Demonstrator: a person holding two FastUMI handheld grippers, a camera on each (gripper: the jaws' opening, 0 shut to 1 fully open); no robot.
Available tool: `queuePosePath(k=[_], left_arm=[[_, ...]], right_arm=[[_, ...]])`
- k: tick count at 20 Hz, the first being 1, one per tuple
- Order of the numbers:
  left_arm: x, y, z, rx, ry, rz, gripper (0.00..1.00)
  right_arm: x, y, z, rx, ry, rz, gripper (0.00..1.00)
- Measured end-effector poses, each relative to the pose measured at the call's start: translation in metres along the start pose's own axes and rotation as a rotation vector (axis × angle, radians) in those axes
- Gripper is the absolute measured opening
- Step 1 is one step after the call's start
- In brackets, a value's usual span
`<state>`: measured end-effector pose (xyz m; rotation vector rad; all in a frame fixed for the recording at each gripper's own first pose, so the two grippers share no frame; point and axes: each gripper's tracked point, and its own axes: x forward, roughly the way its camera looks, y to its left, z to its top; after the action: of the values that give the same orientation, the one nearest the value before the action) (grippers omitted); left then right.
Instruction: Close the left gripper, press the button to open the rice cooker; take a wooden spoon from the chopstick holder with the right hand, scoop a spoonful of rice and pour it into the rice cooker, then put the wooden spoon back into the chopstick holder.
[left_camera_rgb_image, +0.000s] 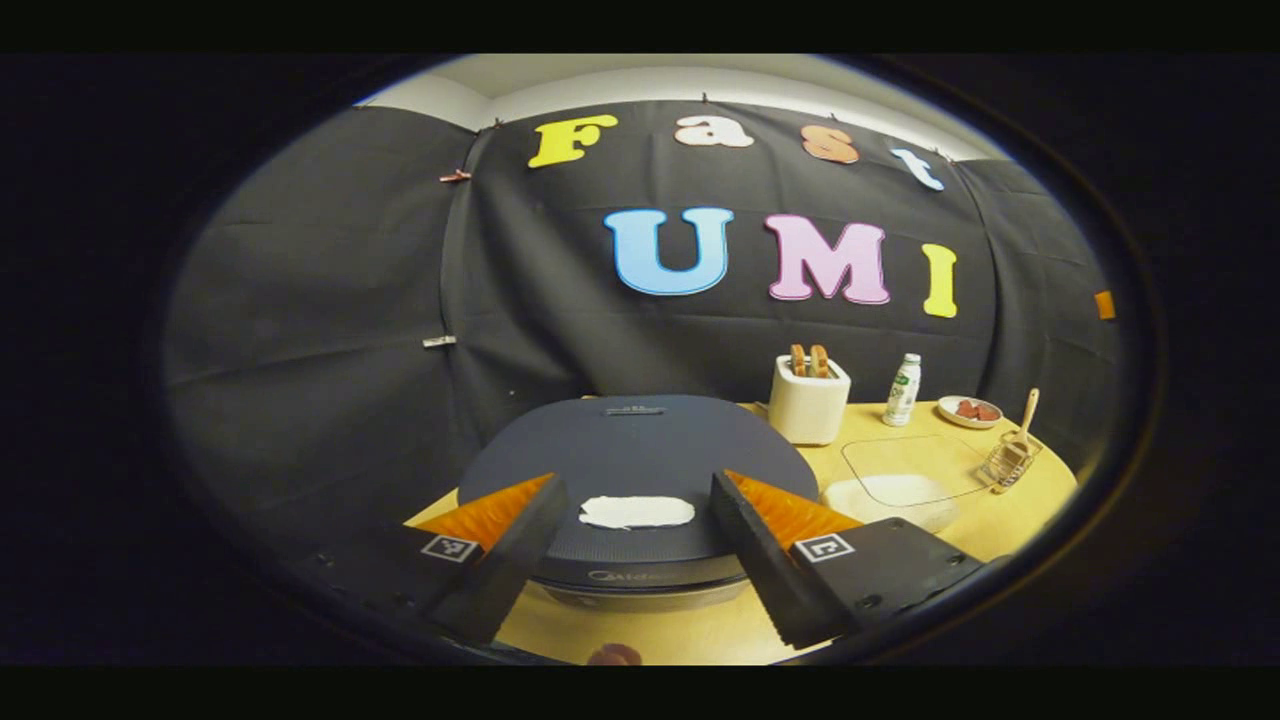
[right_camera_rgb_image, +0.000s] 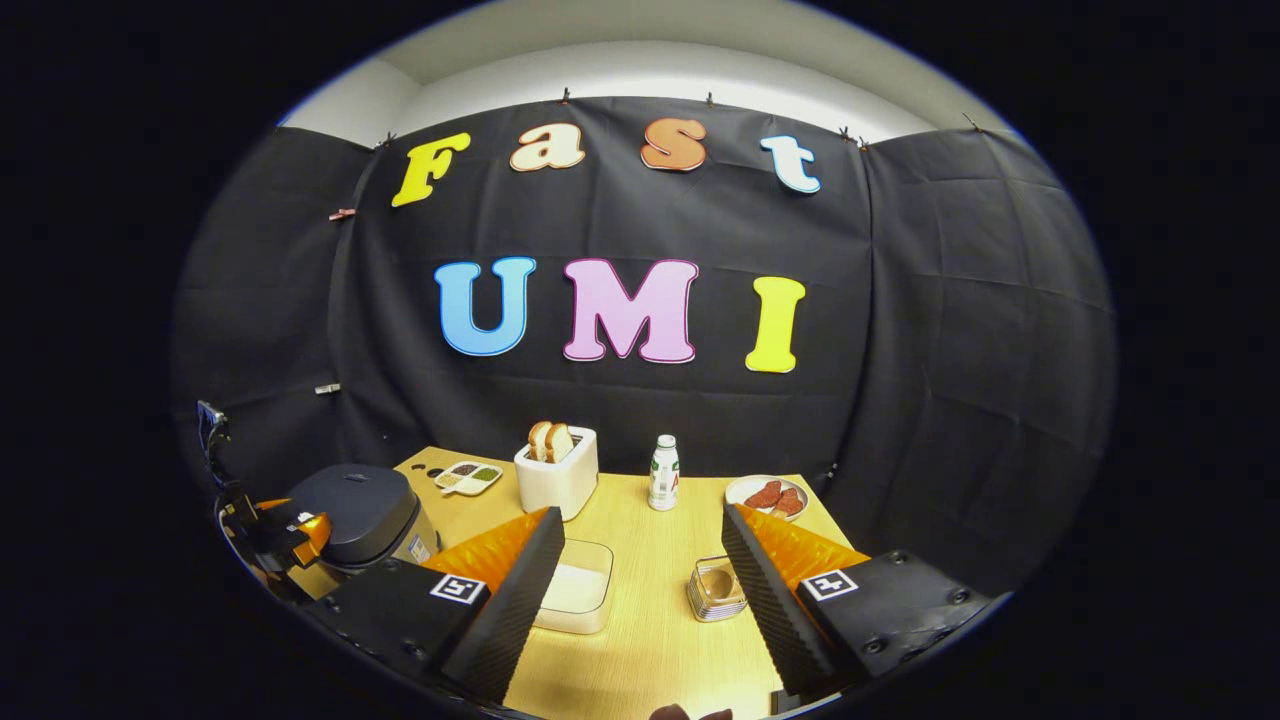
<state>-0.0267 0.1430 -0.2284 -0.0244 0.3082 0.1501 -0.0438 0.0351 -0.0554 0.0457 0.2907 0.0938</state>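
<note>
Both grippers w/ jaws apart, left gripper (left_camera_rgb_image: 635, 545) straddling rice cooker (left_camera_rgb_image: 640, 450) button (left_camera_rgb_image: 637, 512): if not closed first, could press past button & leave lid shut.

No words can be read clearly. The dark grey round rice cooker (left_camera_rgb_image: 640, 455) has pale writing on its front edge, too blurry to read. The white bottle (left_camera_rgb_image: 903, 390) has a label too small to read.

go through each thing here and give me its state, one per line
rice cooker: lid shut
left gripper: open, over the cooker's button
right gripper: open, holding nothing
wooden spoon: standing in the chopstick holder
toaster: bread slices sticking up
rice box: holds rice
bottle: upright, capped
</note>
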Motion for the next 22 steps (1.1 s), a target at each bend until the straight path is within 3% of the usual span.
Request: queuePosePath(k=[16,22], left_arm=[[0.004,-0.001,-0.003,0.032,-0.008,0.034,0.96],[0.0,-0.001,0.028,0.003,-0.041,0.02,0.93]], right_arm=[[0.008,-0.004,-0.003,0.005,0.019,0.006,0.99],[0.009,-0.013,0.004,0.028,0.003,-0.015,0.99]])
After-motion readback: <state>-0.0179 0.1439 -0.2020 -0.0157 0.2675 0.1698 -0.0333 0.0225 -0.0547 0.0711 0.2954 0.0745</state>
